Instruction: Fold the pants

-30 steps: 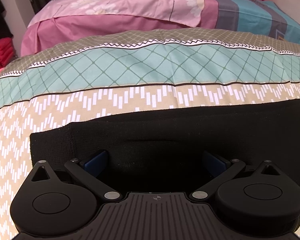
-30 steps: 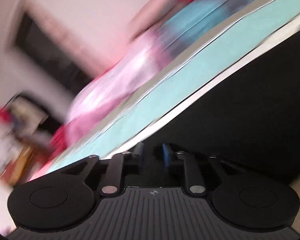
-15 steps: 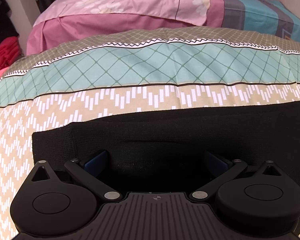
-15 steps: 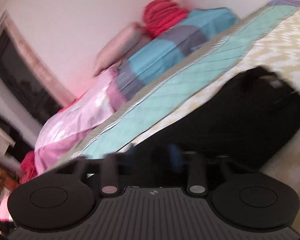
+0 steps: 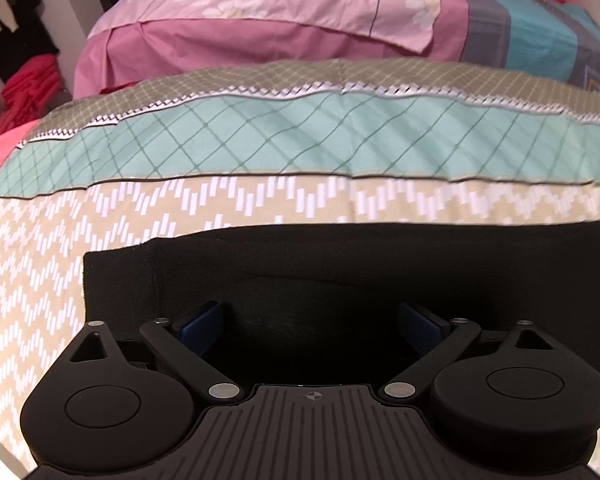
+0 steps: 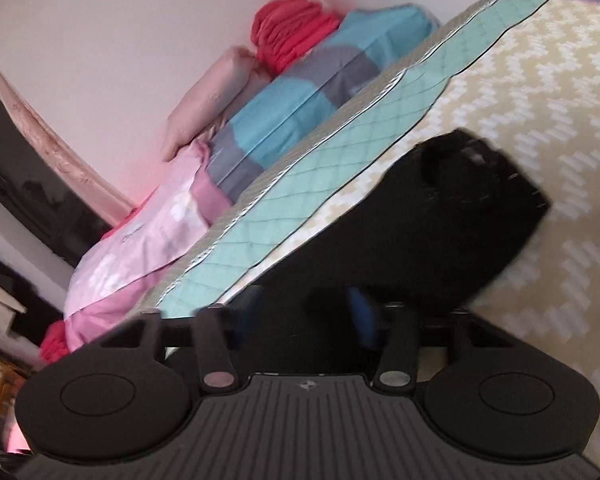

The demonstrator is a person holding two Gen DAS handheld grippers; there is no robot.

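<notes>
The black pants (image 5: 340,264) lie flat across the patterned bedspread, their left end folded into a square edge. My left gripper (image 5: 312,320) hovers low over that end with its blue fingers (image 5: 202,322) wide apart and nothing between them. In the tilted right wrist view the pants (image 6: 420,220) stretch away to a rounded far end. My right gripper (image 6: 306,312) is over their near end, its blurred blue fingers partly apart, with nothing seen between them.
The bedspread (image 5: 260,144) has teal, grey and beige zigzag bands. Pink and blue bedding (image 5: 284,12) is piled at the bed's far side, with red clothes (image 6: 292,28) on top. More red clothes (image 5: 28,88) sit at the left, beside the bed.
The right gripper has swung and steadied over the pants, and its fingers have spread from nearly shut to partly apart. The left gripper has barely moved and stays open.
</notes>
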